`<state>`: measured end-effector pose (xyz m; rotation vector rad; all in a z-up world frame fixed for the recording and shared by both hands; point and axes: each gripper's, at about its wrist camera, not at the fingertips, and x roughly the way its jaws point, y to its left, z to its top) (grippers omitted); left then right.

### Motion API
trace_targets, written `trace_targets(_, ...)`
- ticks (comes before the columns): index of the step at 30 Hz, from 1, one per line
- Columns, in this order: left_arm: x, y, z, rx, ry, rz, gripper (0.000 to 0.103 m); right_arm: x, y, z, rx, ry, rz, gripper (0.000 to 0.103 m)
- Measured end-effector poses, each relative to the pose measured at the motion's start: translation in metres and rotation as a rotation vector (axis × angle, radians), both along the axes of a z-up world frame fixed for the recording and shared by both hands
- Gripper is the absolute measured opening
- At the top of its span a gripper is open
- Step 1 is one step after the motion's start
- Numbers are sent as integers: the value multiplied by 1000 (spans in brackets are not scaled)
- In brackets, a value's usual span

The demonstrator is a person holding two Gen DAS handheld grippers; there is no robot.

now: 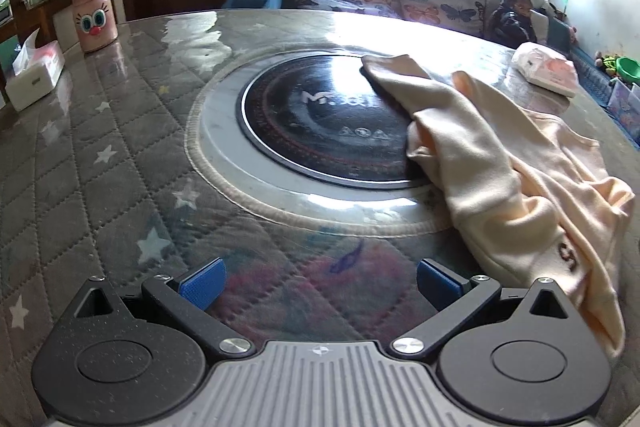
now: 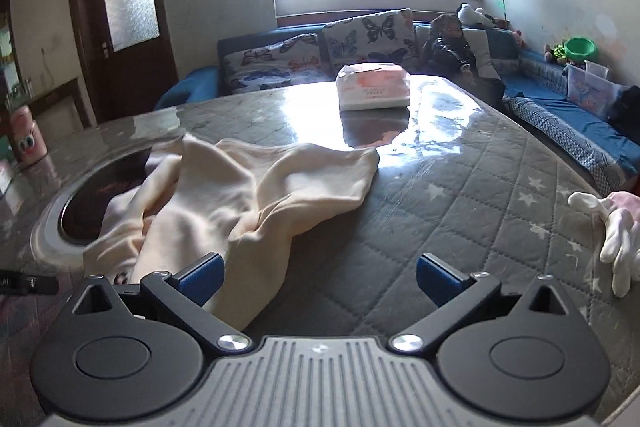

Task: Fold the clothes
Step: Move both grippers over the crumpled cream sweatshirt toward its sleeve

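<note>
A crumpled pale peach garment (image 1: 516, 163) lies on the quilted grey table cover (image 1: 100, 155), partly over the round black hotplate (image 1: 320, 127). One sleeve reaches onto the hotplate. My left gripper (image 1: 320, 285) hovers open over the cover, the cloth just right of its right finger. In the right wrist view the same garment (image 2: 240, 195) spreads ahead and to the left. My right gripper (image 2: 320, 279) stands open, and a fold of the cloth runs down past the inner side of its left finger (image 2: 202, 277). Nothing is pinched.
A pink cartoon bottle (image 1: 94, 13) and a white tissue box (image 1: 34, 71) stand at the far left. A pink-white tissue pack (image 2: 374, 87) lies near the far edge. A white-gloved hand (image 2: 612, 231) rests at the right. A sofa with butterfly cushions (image 2: 320, 51) lines the wall.
</note>
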<state>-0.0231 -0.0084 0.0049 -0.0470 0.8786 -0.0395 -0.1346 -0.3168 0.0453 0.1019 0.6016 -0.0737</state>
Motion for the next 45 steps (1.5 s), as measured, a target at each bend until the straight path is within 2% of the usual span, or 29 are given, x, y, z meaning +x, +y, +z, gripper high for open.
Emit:
trace_targets(16,-14,-19,1,24,20,-17,103,-9,18,-7,18,59,55,103)
trace_targets(45,-22,-38,4,61,12,-57,103,-12,31,-3,35,64,92,103)
